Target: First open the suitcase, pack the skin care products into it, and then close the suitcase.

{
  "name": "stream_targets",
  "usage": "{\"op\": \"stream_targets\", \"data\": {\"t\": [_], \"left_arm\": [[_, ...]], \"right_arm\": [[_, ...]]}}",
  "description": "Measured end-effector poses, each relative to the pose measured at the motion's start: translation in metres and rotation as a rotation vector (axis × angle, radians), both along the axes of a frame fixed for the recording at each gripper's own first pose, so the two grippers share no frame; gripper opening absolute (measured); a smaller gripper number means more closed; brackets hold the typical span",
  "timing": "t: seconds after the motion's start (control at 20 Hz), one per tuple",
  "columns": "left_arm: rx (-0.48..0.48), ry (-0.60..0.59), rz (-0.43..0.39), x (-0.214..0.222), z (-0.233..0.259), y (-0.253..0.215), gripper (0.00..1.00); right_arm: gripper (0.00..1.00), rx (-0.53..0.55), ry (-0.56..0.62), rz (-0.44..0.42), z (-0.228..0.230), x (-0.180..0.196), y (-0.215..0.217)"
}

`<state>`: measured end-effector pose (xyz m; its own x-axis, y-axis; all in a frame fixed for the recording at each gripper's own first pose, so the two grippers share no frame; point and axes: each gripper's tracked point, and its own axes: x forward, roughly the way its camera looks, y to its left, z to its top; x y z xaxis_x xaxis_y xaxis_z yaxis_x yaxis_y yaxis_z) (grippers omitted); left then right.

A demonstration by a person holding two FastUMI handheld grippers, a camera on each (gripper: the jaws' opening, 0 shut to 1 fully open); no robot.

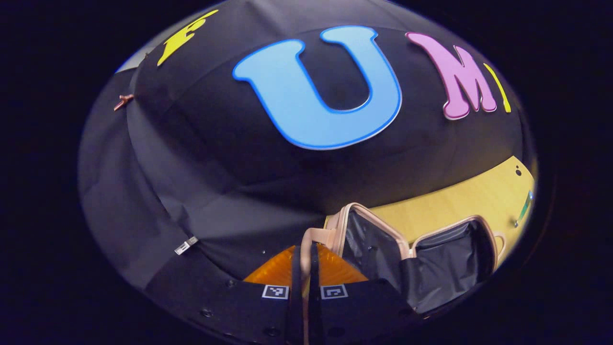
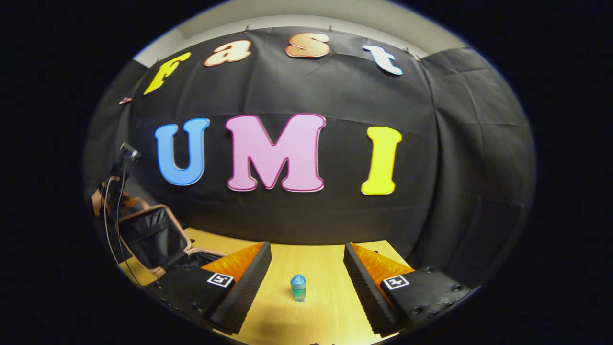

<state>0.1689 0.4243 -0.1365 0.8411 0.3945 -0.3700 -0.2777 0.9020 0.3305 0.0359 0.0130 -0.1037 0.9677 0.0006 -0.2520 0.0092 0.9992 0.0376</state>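
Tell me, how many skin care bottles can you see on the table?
1: a small bottle standing upright on the table, ahead between the right gripper's open fingers. Others may be hidden.

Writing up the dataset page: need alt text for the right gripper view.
The right tool, open, faces a small blue-capped bottle standing upright on the wooden table. At far left, the suitcase stands open with its dark-lined lid raised.

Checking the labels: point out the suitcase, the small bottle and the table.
suitcase (image 1: 426, 268): left gripper view, its dark lining.
small bottle (image 2: 298, 287): right gripper view, its blue-capped body.
table (image 2: 325, 268): right gripper view, bare wood beside the bottle.
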Motion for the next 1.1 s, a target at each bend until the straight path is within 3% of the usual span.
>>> {"op": "stream_targets", "data": {"t": [0.25,0.45,0.5,0.6,0.8,0.85,0.95,1.1], "left_arm": [[-0.178,0.099,0.014,0.018,-0.113,0.07,0.1],[-0.319,0.125,0.053,0.024,-0.175,0.089,0.1],[-0.325,0.141,0.069,0.023,-0.183,0.092,0.07],[-0.288,0.169,0.128,0.02,-0.192,0.099,0.13],[-0.23,0.076,0.065,0.014,-0.146,0.084,0.41],[-0.206,0.035,0.04,0.008,-0.121,0.073,0.68],[-0.169,-0.079,-0.013,0.0,-0.066,0.033,0.96],[-0.104,-0.211,-0.127,-0.025,0.009,-0.05,0.98]], "right_arm": [[0.98,0.121,0.151,-0.1,-0.031,-0.009,-0.002],[0.97,0.02,0.152,-0.119,-0.04,-0.01,-0.007],[0.97,0.011,0.149,-0.119,-0.04,-0.009,-0.006],[0.98,-0.005,0.132,-0.121,-0.036,-0.005,-0.008],[0.97,-0.05,0.096,-0.11,-0.03,-0.001,-0.012],[0.97,-0.053,0.098,-0.111,-0.031,-0.001,-0.015],[0.97,-0.039,0.094,-0.125,-0.029,-0.001,-0.021],[0.97,-0.032,0.066,-0.145,-0.022,-0.002,-0.034]]}}
